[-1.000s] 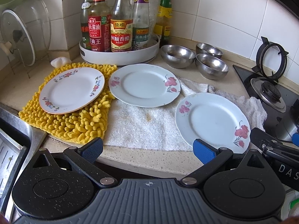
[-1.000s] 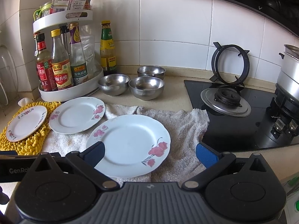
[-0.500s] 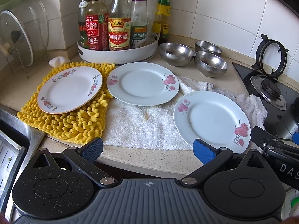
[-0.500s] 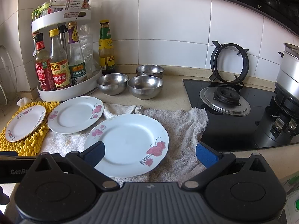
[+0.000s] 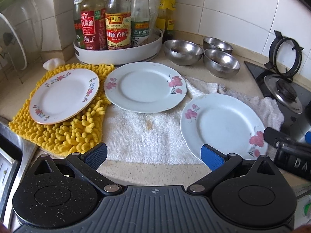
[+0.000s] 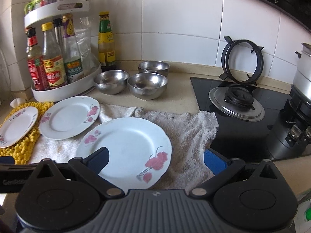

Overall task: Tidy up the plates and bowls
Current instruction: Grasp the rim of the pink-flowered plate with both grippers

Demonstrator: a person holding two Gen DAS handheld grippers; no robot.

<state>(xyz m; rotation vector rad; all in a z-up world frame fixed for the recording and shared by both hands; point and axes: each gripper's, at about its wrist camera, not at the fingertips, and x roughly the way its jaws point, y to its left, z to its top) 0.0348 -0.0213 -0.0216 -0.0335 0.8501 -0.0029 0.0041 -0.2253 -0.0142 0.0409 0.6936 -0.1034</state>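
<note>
On the white towel (image 6: pixel 186 134), the nearest floral plate (image 6: pixel 126 145) lies flat just ahead of the empty, wide-open right gripper (image 6: pixel 155 161), nearer it than the equally open left gripper (image 5: pixel 153 155).

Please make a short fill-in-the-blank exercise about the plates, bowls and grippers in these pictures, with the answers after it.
1. The number of steel bowls near the bottle rack is ____.
2. The small plate lies on a cloth whose colour is ____.
3. The nearest plate rests on a white ____.
4. The left gripper and the right gripper both have their jaws ____.

Answers: three; yellow; towel; open
</note>
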